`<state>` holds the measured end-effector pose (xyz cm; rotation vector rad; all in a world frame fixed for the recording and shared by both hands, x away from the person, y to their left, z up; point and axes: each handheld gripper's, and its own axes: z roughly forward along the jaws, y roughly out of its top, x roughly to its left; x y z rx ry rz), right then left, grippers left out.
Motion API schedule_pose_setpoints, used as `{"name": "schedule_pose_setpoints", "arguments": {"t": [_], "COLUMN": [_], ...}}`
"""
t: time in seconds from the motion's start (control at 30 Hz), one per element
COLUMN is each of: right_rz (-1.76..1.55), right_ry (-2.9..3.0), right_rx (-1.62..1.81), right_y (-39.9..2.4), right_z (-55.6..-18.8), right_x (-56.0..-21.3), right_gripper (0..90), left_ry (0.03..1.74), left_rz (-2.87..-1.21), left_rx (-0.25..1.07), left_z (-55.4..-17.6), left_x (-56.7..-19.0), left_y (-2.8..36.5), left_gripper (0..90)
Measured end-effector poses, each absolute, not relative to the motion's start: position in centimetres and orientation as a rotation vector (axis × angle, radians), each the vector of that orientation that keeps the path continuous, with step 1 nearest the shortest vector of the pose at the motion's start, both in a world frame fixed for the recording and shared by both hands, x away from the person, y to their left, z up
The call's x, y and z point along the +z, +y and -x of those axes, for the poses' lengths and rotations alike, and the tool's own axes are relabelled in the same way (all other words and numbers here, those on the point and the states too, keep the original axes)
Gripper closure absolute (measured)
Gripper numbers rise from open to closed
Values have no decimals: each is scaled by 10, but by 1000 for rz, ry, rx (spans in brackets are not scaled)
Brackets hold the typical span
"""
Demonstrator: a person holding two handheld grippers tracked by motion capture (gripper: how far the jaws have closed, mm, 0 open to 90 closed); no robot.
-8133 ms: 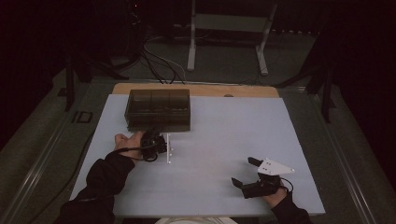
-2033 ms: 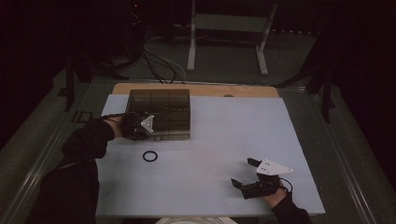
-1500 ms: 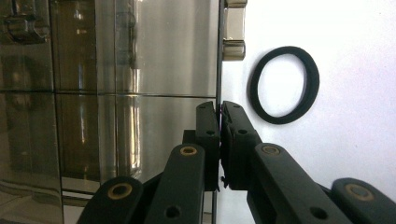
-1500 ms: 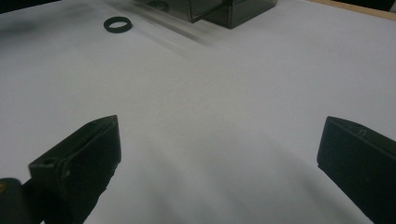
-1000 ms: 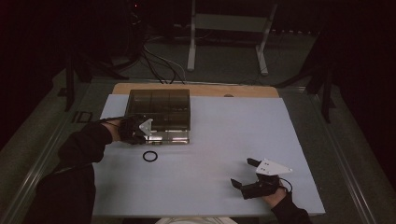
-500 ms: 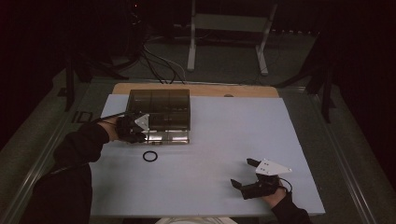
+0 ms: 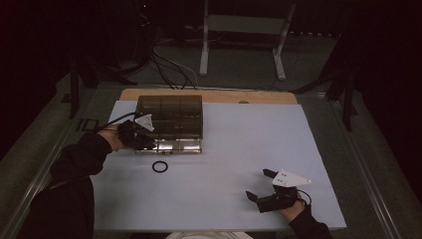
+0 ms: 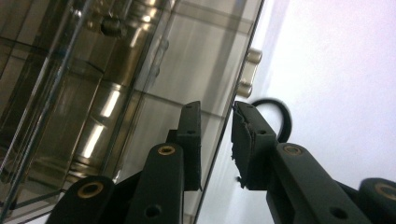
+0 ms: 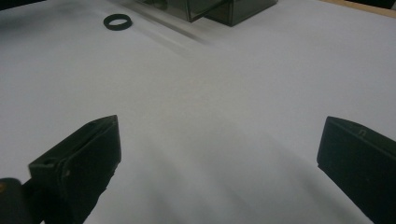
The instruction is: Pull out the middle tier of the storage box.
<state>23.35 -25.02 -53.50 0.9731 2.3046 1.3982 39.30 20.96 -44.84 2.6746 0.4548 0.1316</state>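
Straddling the front edge of the clear plastic box [image 8: 116, 93], the left gripper [image 8: 215, 140] has its jaws a narrow gap apart; they have just been opening, with the thin edge of the box's wall or lid between them, and the pads do not look pressed on it. In the high view the left gripper [image 7: 138, 135] sits at the box's [image 7: 171, 117] near left corner, pointing right along the near side. The box stands on the far left part of the white tabletop [image 7: 239, 149], long axis running left to right, small latches on its near side. A black ring [image 7: 159, 167] lies flat on the tabletop just near of the box, apart from it. The right gripper [image 7: 266, 191] rests at the near right, jaws spread wide and empty, pointing left toward the ring [image 9: 117, 21].
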Motion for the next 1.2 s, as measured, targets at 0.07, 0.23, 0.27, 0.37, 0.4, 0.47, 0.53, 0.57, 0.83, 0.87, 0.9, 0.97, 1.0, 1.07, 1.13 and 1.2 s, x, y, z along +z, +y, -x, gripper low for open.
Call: {"name": "schedule_pose_setpoints", "arguments": {"t": [0.07,0.23,0.27,0.37,0.4,0.47,0.53,0.57,0.83,0.87,0.9,0.97,1.0,1.07,1.13,1.2], "right_rz": [-975,-973,-973,-972,-972,-971,-970,-970,-970,-968,-968,-969,-968,-968,-967,-965], "right_ry": [2303,2304,2304,2303,2304,2305,2306,2307,2308,2308,2308,2308,2307,2308,2308,2309], "right_rx": [1399,1400,1400,1400,1400,1399,1401,1400,1396,1398,1398,1401,1402,1401,1401,1400], "right_y": [-250,-250,-250,-250,-250,-250,-250,-250,-250,-250,-250,-250,-250,-249,-249,-249], "right_z": [-233,-233,-233,-233,-233,-233,-233,-233,-233,-233,-233,-233,-233,-233,-234,-234], "right_x": [-535,-535,-535,-535,-535,-535,-535,-535,-535,-535,-535,-535,-535,-535,-535,-535], "right_gripper": [0,0,0,0,0,0,0,0,0,0,0,0,0,0,0,0], "left_ry": [465,519,526,555,555,566,573,579,673,687,700,715,731,755,767,784], "left_rz": [-2659,-2583,-2571,-2530,-2515,-2484,-2460,-2449,-2390,-2380,-2372,-2357,-2353,-2340,-2334,-2314], "left_rx": [130,131,130,125,127,116,115,118,146,149,157,155,159,164,153,160], "left_z": [-392,-389,-389,-385,-384,-382,-379,-378,-375,-375,-374,-372,-371,-370,-369,-367], "left_x": [-448,-445,-444,-442,-441,-440,-439,-438,-432,-432,-431,-431,-430,-430,-430,-429], "left_y": [210,214,215,216,217,218,219,220,220,220,219,219,218,218,217,217], "left_gripper": [690,628,628,579,558,536,510,484,346,286,286,247,205,162,83,32]}}
